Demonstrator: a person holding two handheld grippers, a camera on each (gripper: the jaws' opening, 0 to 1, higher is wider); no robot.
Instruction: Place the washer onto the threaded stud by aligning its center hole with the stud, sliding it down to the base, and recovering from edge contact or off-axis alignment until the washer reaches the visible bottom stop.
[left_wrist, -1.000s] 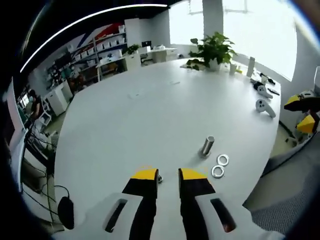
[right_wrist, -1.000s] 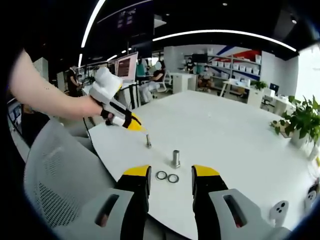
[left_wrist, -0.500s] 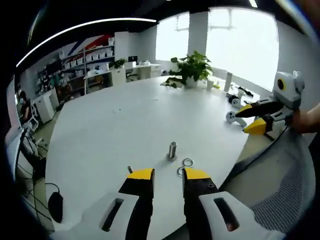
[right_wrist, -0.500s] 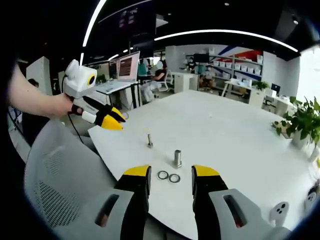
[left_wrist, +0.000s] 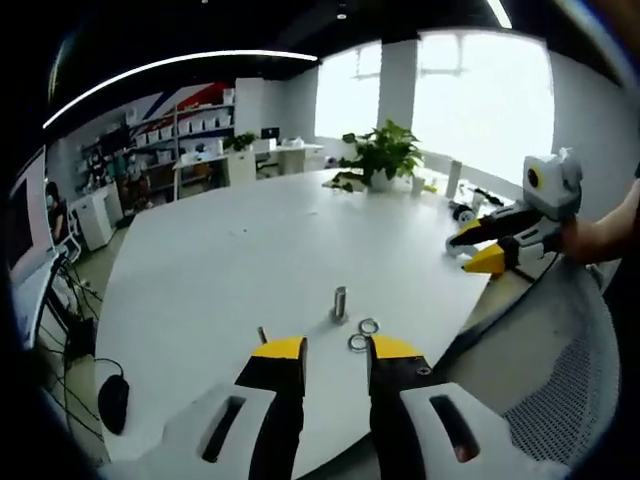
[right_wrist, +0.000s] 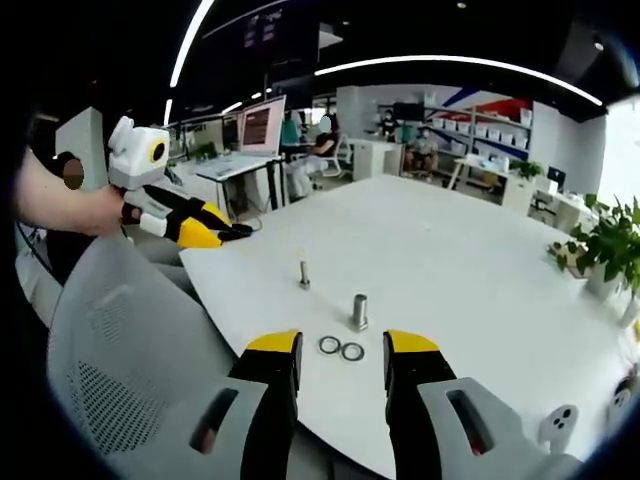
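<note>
Two metal washers (right_wrist: 329, 345) (right_wrist: 352, 351) lie flat side by side near the white table's (right_wrist: 440, 260) front edge. Just behind them stands a thick metal cylinder (right_wrist: 359, 311), with a thin threaded stud (right_wrist: 304, 275) upright to its left. My right gripper (right_wrist: 342, 345) hangs open above the table edge, short of the washers, holding nothing. The left gripper (right_wrist: 205, 228), held by a hand, hovers open off the table's left corner. In the left gripper view, washers (left_wrist: 369, 326) (left_wrist: 357, 342), cylinder (left_wrist: 340, 303) and thin stud (left_wrist: 262, 335) lie just beyond my open left gripper (left_wrist: 336, 350); the right gripper (left_wrist: 490, 248) is at the right.
A grey mesh chair (right_wrist: 110, 350) stands between me and the table. A potted plant (left_wrist: 380, 155) and white controllers (left_wrist: 462, 210) sit at the table's far side. A black mouse (left_wrist: 113, 402) lies off the left edge. Desks, shelves and seated people fill the room behind.
The left gripper has drawn back from the thin stud, off the table's corner, and its view now looks from farther away. The right gripper has barely moved. The parts lie as before.
</note>
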